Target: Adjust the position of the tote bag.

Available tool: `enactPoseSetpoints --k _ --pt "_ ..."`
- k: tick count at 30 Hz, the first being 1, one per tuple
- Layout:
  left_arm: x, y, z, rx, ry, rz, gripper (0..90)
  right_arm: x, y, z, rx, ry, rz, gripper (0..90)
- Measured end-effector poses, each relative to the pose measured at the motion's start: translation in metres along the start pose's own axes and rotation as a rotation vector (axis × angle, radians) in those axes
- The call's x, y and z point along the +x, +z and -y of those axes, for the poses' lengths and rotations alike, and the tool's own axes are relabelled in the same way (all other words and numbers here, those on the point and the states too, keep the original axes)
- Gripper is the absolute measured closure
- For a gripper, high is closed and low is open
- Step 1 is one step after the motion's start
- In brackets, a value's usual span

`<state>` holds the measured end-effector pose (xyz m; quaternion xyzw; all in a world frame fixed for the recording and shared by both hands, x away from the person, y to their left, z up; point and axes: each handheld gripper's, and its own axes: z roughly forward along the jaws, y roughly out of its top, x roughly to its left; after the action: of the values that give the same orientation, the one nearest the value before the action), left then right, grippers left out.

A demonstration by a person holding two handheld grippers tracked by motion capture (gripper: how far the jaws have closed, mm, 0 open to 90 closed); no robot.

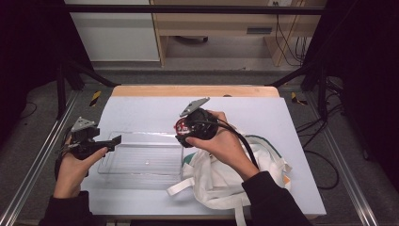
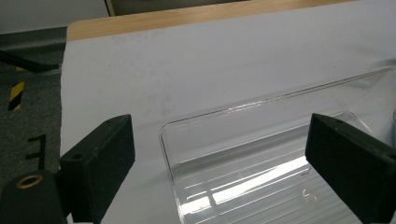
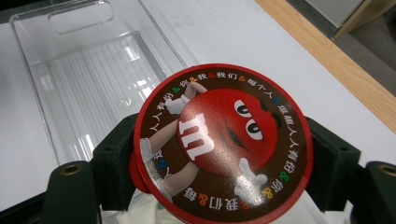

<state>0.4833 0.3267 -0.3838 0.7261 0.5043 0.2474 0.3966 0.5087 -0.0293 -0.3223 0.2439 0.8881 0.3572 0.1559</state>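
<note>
The right gripper (image 3: pixel 224 186) has its jaws clenched on a round red-rimmed lid (image 3: pixel 222 142) above the clear tray (image 3: pixel 93 88); its printed face is legible in the right gripper view. In the high view the hand (image 1: pixel 221 141) largely hides the lid. The left gripper (image 2: pixel 224 172) has its jaws released around the tray's end on the counter (image 1: pixel 141 113). Anything beneath the lid is cut off.

The far half of the worktop (image 1: pixel 141 106) lies bare, giving a gripper open passage from side to side. The middle is taken up by a clear tray (image 1: pixel 141 162), whose low walls bar a level sweep, though its inside is open from above. A white cloth bag (image 1: pixel 221 181) crowds the near right. The left gripper (image 1: pixel 113 141) stands open-jawed at the tray's left end.
</note>
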Motion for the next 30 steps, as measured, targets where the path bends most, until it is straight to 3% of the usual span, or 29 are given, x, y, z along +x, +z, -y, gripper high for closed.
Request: enactPoseSetpoints --k 12,30 --pt "-0.001 -0.001 0.000 -0.003 0.006 0.010 7.4 0.009 0.017 -0.005 -0.012 -0.001 -0.034 25.6" --pt "0.001 -0.001 0.001 -0.002 0.002 0.006 7.2 0.018 0.027 -0.009 -0.018 -0.004 -0.055 25.7"
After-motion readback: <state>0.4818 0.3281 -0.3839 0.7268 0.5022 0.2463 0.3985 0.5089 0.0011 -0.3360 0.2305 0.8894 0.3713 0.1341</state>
